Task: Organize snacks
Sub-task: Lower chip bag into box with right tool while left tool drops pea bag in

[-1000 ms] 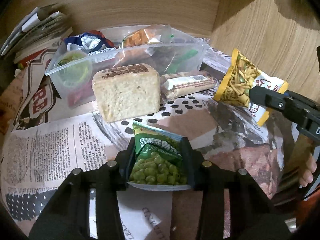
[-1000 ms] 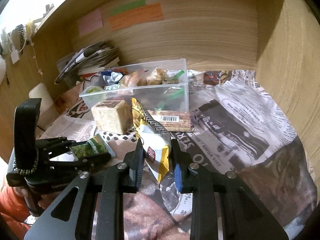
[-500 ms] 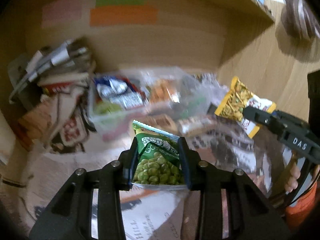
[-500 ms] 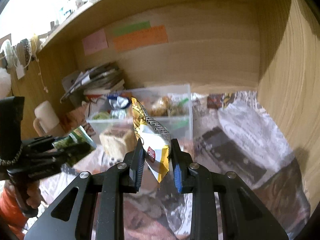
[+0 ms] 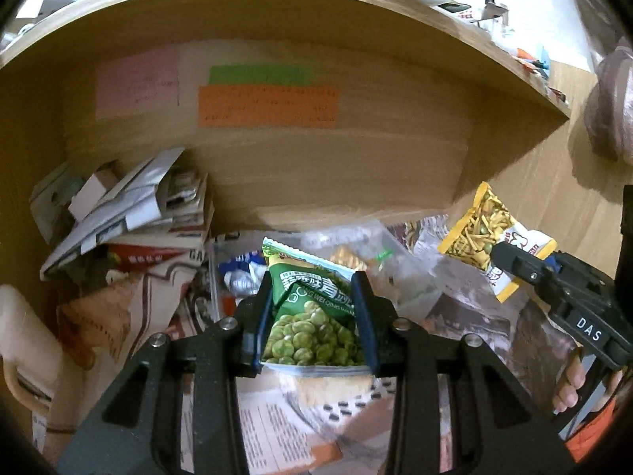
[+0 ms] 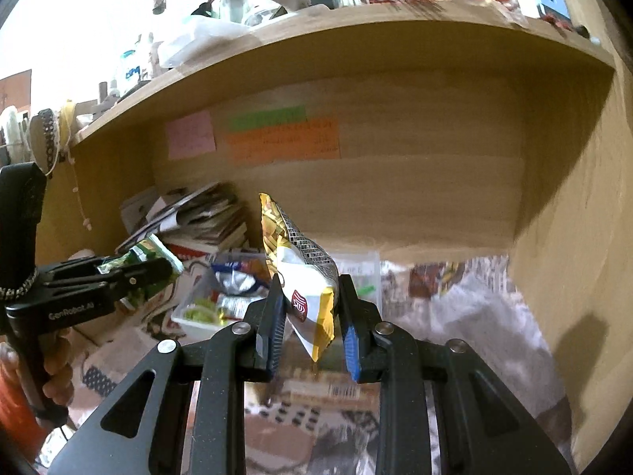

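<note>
My left gripper (image 5: 312, 289) is shut on a green pea snack bag (image 5: 312, 312) and holds it in the air in front of the clear plastic snack bin (image 5: 399, 273). My right gripper (image 6: 310, 297) is shut on a yellow and white snack bag (image 6: 306, 273), also raised above the desk. In the left wrist view the right gripper (image 5: 514, 265) with the yellow bag (image 5: 482, 237) is at the right. In the right wrist view the left gripper (image 6: 130, 273) with the green bag (image 6: 152, 255) is at the left. The bin (image 6: 221, 308) holds several snack packs.
A pile of books and papers (image 5: 130, 213) lies at the back left. Coloured sticky notes (image 5: 265, 99) are on the wooden back wall under a shelf (image 6: 356, 35). Newspaper (image 6: 455, 316) covers the desk. A barcoded wafer pack (image 6: 328, 390) lies below my right gripper.
Both grippers have lifted and tilted upward with their bags. The bread block and the desk have dropped out of sight below; the back wall and shelf fill the views.
</note>
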{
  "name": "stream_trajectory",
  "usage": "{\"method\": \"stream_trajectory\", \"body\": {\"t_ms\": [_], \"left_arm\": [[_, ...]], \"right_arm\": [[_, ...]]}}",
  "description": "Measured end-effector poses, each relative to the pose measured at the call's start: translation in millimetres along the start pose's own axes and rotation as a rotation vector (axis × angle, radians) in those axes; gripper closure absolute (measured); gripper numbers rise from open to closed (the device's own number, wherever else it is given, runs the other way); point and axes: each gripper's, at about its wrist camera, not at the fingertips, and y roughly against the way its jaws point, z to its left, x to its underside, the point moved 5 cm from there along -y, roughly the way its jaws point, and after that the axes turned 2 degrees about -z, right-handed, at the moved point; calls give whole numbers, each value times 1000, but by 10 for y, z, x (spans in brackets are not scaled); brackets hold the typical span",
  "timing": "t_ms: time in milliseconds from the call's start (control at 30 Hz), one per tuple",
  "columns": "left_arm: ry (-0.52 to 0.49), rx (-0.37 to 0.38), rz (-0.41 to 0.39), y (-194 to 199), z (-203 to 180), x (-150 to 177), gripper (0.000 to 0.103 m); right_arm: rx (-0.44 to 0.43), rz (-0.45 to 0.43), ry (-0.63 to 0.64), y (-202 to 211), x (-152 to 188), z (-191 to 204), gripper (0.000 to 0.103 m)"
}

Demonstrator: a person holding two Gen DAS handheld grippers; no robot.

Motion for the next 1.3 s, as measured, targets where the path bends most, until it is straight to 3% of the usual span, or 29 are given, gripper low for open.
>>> {"method": "stream_trajectory", "body": {"t_ms": [133,367,800,1033,1200,1300], "left_arm": [[-28,-35,-13,-170,-22,-82,66],[-28,-30,33,-603,-35,-175,66],[-17,-8,175,-1428,4,-74,66],[-29,8,206,-1648,-45,-39,66],[-26,24,225,-1682,-45,-14,64],[-15,19,220,-1594,-27,-28,52]], "right_arm": [[3,6,3,-176,-104,-34,80],[20,45,0,-522,-166,-121,80],[55,190,3,-1172,22,-267,80],[65,240,14,-1401,95,-262,80],[70,257,29,-1438,124,-233,74],[67,252,22,-1403,115,-228,61]]}}
